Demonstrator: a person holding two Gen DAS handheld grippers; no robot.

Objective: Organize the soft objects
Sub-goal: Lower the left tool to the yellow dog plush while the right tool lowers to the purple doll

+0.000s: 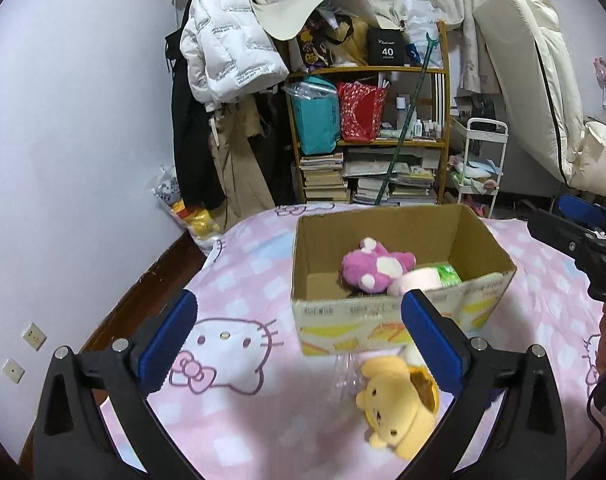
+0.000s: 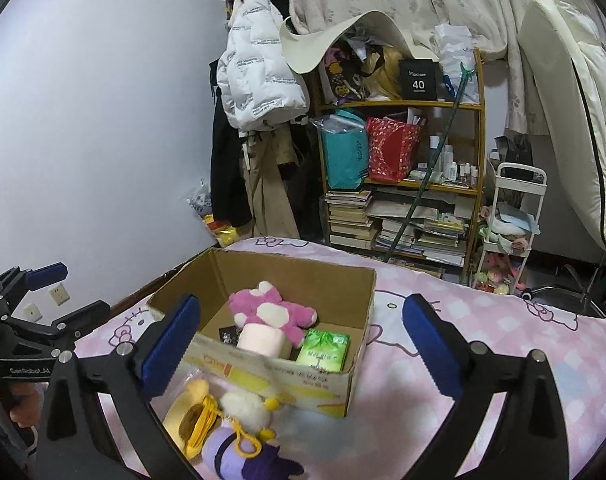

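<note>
Your room was evenly lit with a cool indoor cast, shadows soft; heavy fisheye bending and black corners, slight blur low down.

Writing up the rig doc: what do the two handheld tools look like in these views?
Both match: black angular frames, silver pivot bolts, and blue ridged pads on the fingers. The left tool carries white "GenRobot.AI" lettering on its body. The right tool looks the same; a thin black cable hangs beside it in the left wrist view.
</note>
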